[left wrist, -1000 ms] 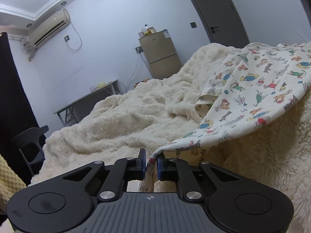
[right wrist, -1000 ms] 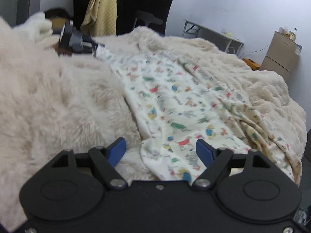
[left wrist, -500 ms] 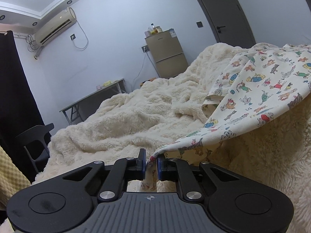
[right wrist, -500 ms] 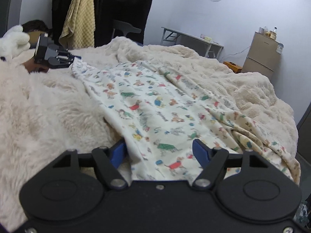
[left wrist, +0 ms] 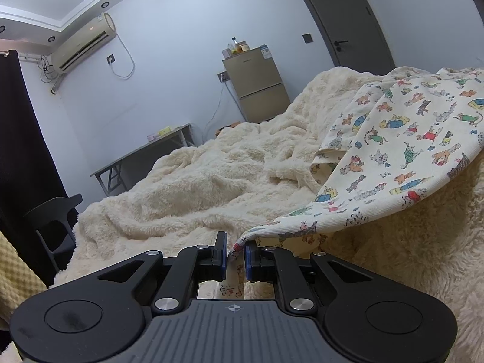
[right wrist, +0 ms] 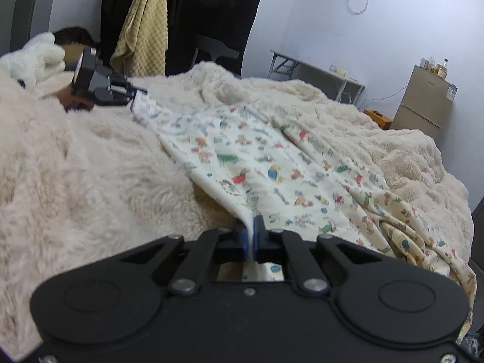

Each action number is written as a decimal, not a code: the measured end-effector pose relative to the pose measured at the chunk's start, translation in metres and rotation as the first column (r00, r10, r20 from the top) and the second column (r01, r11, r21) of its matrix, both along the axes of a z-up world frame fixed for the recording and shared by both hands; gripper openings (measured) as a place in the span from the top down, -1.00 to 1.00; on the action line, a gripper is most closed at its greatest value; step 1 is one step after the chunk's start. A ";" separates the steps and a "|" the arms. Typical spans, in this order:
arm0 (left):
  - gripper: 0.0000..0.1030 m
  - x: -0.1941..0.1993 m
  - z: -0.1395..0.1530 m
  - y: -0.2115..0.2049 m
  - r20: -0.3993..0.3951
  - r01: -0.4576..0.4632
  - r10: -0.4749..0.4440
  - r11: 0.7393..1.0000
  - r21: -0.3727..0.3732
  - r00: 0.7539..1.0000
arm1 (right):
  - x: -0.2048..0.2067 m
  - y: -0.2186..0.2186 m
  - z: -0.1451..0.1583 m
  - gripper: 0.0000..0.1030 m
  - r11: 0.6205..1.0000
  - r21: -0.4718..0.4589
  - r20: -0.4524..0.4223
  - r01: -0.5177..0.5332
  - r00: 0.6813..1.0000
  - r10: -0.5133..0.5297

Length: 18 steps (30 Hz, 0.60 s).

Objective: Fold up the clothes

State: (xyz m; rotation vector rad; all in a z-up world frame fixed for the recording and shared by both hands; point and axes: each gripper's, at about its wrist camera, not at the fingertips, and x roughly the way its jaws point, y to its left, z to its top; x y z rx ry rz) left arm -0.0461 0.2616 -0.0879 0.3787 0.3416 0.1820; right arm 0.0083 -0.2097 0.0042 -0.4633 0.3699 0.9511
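On the cream, long-pile fleece blanket (right wrist: pixel 90 175) covering the bed: one cream cotton-knit garment printed with small coloured animal figures (right wrist: pixel 272 169), spread loosely across the middle and reaching from the far left towards the near right.

Handling: judged light, limp and thin, with no stiffness of its own; it sags between its held points and lifts off the pile as a slack sheet. Fine ribbing shows in the left wrist view, so some stretch is likely. Not fragile. The shaggy blanket beneath probably drags on it a little.

Hold points: edges and corners, as now. The black left gripper with blue pads (left wrist: pixel 235 254) is clenched on one corner of the hem, cloth bunched between its pads and hanging below them. The black right gripper with blue pads (right wrist: pixel 250 236) has just been closing its jaws and now pinches the near edge of the same garment, a thin fold caught between the pads. Both ends are thus held, well apart, with the printed cloth running between them.

Shape: irregular, with a doubled layer and several long creases along its right side; which part of the garment is which cannot be told.

Surroundings: tan two-door fridge (left wrist: pixel 257 87) at the far wall, grey folding table (left wrist: pixel 142 157), white wall air conditioner (left wrist: pixel 84 42), yellow waffle-weave towel (right wrist: pixel 145 21) hanging at the far left, black chair (left wrist: pixel 54 211).
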 end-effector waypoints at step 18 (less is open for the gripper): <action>0.89 -0.047 0.063 0.013 0.120 0.066 -0.062 0.997 -0.029 0.991 | -0.036 -0.044 0.056 0.95 0.984 0.110 -0.028 -0.142 0.989 0.145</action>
